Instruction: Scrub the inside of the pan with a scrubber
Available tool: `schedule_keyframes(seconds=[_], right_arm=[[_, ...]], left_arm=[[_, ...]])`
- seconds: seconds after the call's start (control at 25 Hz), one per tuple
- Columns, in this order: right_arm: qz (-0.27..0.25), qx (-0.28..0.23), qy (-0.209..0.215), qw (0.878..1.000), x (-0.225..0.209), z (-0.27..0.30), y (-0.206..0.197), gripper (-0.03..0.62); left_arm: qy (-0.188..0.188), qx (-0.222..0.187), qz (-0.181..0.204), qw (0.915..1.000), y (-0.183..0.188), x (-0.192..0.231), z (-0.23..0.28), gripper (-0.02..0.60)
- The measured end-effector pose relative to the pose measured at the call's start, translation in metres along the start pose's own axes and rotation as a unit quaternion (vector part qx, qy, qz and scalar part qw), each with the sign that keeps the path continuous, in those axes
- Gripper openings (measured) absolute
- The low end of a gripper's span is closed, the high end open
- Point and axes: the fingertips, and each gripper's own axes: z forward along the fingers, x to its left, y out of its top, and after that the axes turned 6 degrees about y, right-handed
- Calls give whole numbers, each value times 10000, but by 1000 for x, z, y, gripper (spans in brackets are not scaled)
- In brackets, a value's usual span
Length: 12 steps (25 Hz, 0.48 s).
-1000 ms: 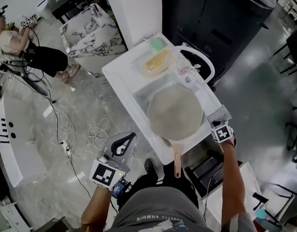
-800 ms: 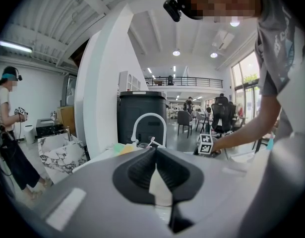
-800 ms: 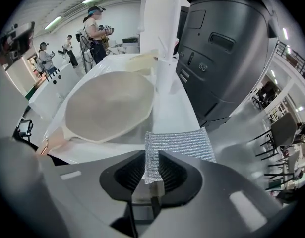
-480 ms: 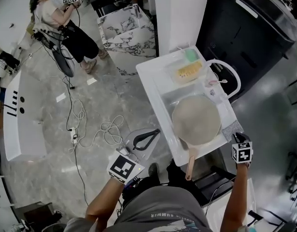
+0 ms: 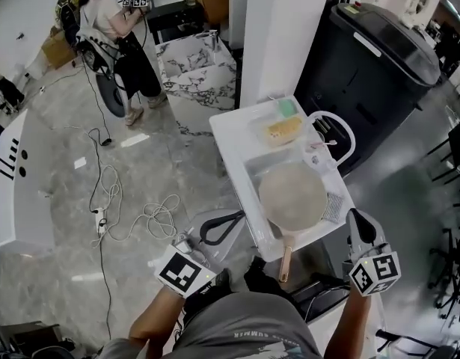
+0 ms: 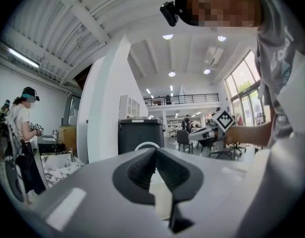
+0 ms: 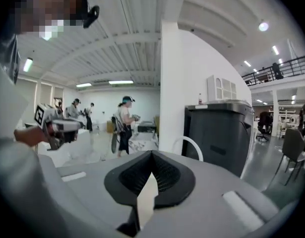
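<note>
The round pan point(image 5: 292, 195) lies in the white sink point(image 5: 237, 137), its pink handle point(image 5: 284, 264) pointing toward me. A grey mesh scrubber point(image 5: 334, 208) rests on the sink's right rim. My right gripper point(image 5: 352, 215) is lifted just right of it, clear of the rim. Its jaws have just been closing and stand shut with nothing between them point(image 7: 152, 155). My left gripper point(image 5: 241, 215) hovers left of the sink's near corner. Its fingertips also meet on nothing point(image 6: 154, 151). Both grippers point about level across the room.
A tray with a yellow sponge point(image 5: 282, 131) and a green pad point(image 5: 287, 108) sits at the sink's far end, beside a white arched faucet point(image 5: 349, 137). A black bin point(image 5: 372, 58) stands behind, a white pillar point(image 5: 278, 28) beside it. Cables point(image 5: 132, 200) lie on the floor; a person point(image 5: 114, 32) stands far left.
My right gripper has come up off the sink's right rim, leaving the grey scrubber lying there. My left gripper has risen too. The head view has swung, so the sink sits further right.
</note>
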Motion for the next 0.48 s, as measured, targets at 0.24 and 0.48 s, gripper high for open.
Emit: schedule_keyframes(seconds=[0.24,0.48], right_arm=[[-137,-602,902,9940,104,-33,65,0],[-394,-588,803,9943,136,-62,62,0]], left_arm=[[-237,-188,13,9995,31,-24,-32,3],[-458,-182,207,9986,27,-42,-52,2]])
